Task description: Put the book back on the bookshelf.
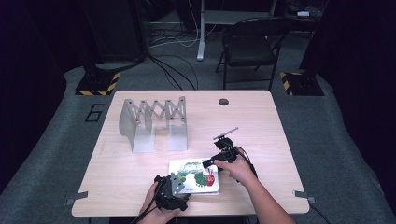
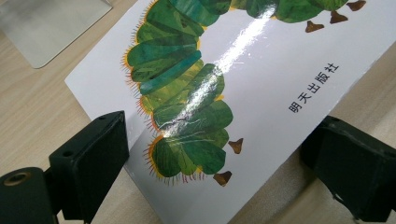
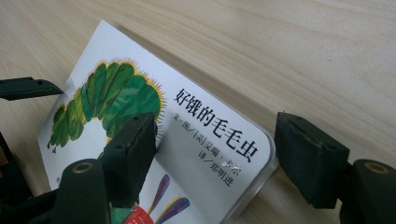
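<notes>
Left tool: my left tool sits at the near left corner of the picture book, with my left hand behind it at the near edge of the bench.
Left tool state: in the left gripper view my left tool has its jaws spread wide, one on either side of the book's corner; neither jaw presses the cover, so it has hold of nothing.
Right tool: my right tool is at the far right corner of the book, with my right hand just behind it.
Right tool state: in the right gripper view my right tool is also wide apart; one jaw hangs over the cover, the other stands off the rounded corner, and the book is not gripped.
Book: the picture book lies flat on the bench, near the front edge and a little right of centre, cover up.
Cover: a white glossy board with a green caterpillar arching across it and black Chinese lettering along one edge.
Rack: a grey metal folding rack stands on the far left part of the bench, well apart from the book.
Beyond the bench: a black folding chair stands on the floor.
</notes>
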A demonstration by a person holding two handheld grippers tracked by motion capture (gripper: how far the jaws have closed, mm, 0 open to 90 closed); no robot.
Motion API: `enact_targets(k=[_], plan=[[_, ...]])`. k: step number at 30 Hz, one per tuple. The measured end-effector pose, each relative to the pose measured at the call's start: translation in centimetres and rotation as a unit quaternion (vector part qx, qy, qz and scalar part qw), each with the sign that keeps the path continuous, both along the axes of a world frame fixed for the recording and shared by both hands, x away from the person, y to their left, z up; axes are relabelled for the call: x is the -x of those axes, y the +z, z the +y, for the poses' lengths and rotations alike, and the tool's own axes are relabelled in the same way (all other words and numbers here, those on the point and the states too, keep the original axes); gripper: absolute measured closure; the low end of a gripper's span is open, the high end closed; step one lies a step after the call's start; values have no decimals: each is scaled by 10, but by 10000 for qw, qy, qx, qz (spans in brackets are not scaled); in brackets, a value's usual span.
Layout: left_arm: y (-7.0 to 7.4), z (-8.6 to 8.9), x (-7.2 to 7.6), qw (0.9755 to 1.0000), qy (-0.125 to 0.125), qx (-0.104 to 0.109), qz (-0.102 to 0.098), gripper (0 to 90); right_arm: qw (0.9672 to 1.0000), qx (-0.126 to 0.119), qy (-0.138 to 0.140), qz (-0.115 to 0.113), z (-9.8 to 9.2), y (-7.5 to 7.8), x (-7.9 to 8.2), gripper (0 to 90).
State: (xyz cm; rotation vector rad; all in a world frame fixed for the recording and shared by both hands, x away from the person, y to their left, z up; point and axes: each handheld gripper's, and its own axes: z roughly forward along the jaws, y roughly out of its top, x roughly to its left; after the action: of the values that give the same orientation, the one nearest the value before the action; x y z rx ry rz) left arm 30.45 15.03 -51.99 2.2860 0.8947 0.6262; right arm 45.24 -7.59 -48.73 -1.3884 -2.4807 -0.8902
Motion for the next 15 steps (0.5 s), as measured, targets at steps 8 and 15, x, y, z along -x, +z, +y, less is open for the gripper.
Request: enact_targets(k=[8, 15], plan=[[-1, 0, 0, 10000, 5, 47, -18, 77, 10000, -35, 81, 40, 4, -2, -1, 287], [-1, 0, 0, 10000, -1, 45, -18, 77, 9998, -57, 127, 156, 7, -4, -1, 284]])
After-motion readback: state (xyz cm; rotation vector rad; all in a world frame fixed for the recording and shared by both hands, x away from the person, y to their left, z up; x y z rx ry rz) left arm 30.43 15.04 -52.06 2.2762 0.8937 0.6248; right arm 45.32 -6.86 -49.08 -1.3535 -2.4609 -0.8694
